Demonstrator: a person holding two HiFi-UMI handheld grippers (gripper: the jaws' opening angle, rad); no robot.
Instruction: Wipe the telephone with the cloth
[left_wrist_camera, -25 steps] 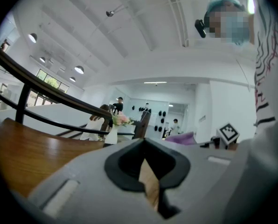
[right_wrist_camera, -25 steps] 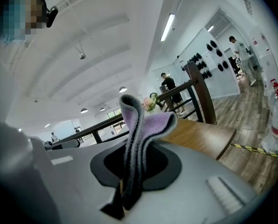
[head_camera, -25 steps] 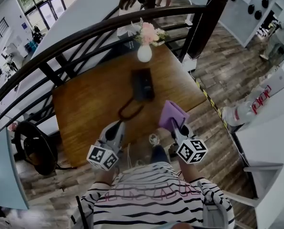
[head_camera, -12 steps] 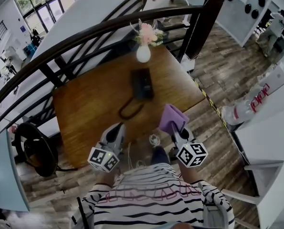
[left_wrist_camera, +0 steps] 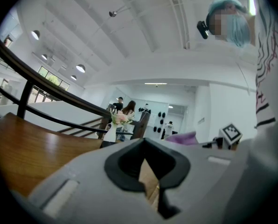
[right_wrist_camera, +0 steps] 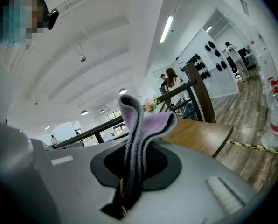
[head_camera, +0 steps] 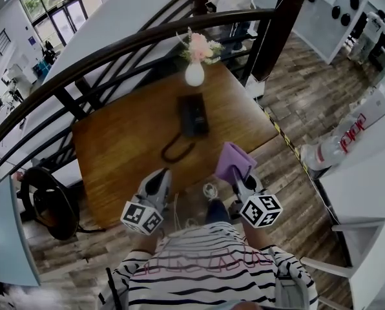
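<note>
The black telephone (head_camera: 194, 115) lies flat on the wooden table (head_camera: 121, 141), its cord (head_camera: 173, 148) looping toward me. My right gripper (head_camera: 239, 173) is shut on a folded purple cloth (head_camera: 234, 161), held over the table's near right edge, short of the phone. In the right gripper view the cloth (right_wrist_camera: 141, 125) stands up out of the closed jaws of that gripper (right_wrist_camera: 129, 171). My left gripper (head_camera: 160, 175) hovers at the near edge, left of the cord, shut with nothing in it. The telephone is hidden in the left gripper view, where that gripper (left_wrist_camera: 146, 167) fills the foreground.
A white vase of pink flowers (head_camera: 195, 70) stands at the table's far edge behind the phone. A dark curved railing (head_camera: 115, 50) runs behind the table. A black bag (head_camera: 47, 202) sits on the floor at left. Yellow-black tape (head_camera: 283, 134) marks the floor at right.
Both grippers have drifted a little back toward me, the cloth coming with the right one. A person beyond the railing has moved.
</note>
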